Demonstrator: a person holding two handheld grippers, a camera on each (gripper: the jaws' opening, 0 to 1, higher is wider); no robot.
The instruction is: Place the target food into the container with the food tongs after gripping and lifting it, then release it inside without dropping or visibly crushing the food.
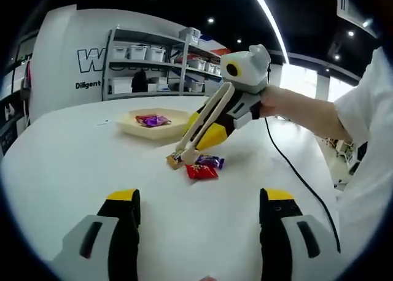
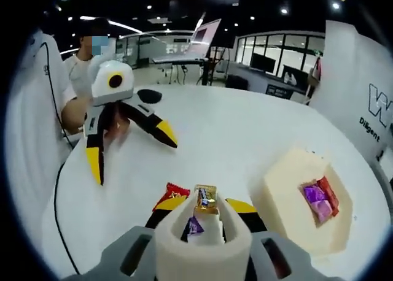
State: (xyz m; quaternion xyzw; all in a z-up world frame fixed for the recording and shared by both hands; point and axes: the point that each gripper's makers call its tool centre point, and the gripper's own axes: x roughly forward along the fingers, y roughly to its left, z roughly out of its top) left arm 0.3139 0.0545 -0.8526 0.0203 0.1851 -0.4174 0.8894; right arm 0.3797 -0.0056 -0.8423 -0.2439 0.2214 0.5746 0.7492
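Note:
My right gripper [image 1: 206, 127] [image 2: 206, 215] is shut on cream food tongs [image 1: 199, 124] [image 2: 202, 235]. The tong tips pinch a gold-wrapped candy [image 1: 174, 161] [image 2: 206, 197] at or just above the white table; I cannot tell which. Beside it lie a red candy [image 1: 201, 172] [image 2: 174, 192] and a purple candy [image 1: 210, 161] [image 2: 194, 226]. The cream container [image 1: 132, 126] [image 2: 279, 192] sits beyond, holding purple and red candies [image 1: 151, 119] [image 2: 319, 198]. My left gripper [image 1: 201, 201] [image 2: 132, 153] is open, holds nothing, and hovers apart from the candies.
The round white table [image 1: 73, 164] [image 2: 227, 134] has bare surface around the candies. A person in a white sleeve [image 1: 368, 121] stands at the table's edge, and a black cable [image 1: 295, 170] trails from the right gripper. Shelving [image 1: 153, 63] stands behind the table.

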